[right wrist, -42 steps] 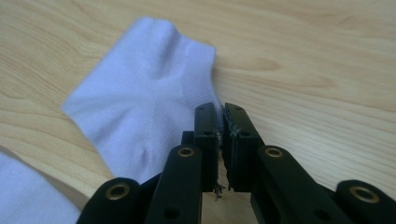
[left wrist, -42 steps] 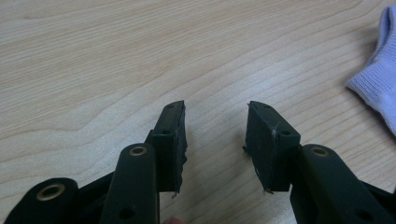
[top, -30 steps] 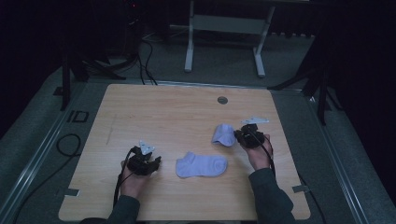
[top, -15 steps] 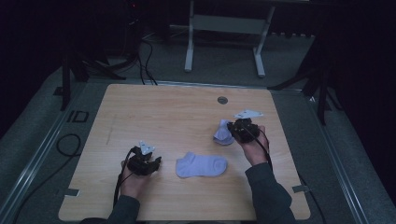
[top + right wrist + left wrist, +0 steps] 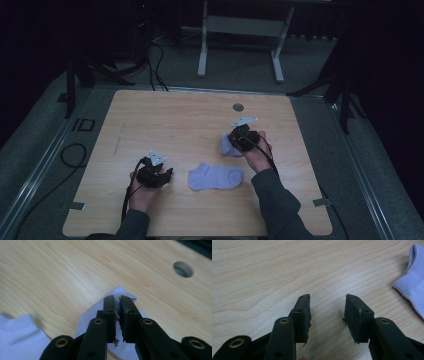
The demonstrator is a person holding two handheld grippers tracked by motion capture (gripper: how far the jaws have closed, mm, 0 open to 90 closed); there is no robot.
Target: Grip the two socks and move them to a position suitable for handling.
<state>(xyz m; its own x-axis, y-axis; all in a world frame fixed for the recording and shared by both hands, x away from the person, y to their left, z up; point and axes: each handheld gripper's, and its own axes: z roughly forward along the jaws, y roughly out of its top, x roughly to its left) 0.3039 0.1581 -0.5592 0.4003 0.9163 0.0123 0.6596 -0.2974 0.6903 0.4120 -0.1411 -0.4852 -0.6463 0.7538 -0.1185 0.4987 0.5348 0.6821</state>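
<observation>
Here, nearest the person, the left tool [image 5: 159, 176] rests low over the worktop [image 5: 165, 115], its jaws standing apart with nothing between them. Just beside it toward the middle, one pale lilac sock [image 5: 216, 176] lies flat. Farther out, the right tool [image 5: 241, 140] is clamped on a second sock [image 5: 229, 146], pinching a fold of its fabric between nearly closed pads while the rest hangs to the worktop. Beyond that sits a round cable hole [image 5: 238, 107]. The pinch looks thin, so the held sock could slip free if pulled quickly, or land bunched and askew instead of matched on the flat sock.
</observation>
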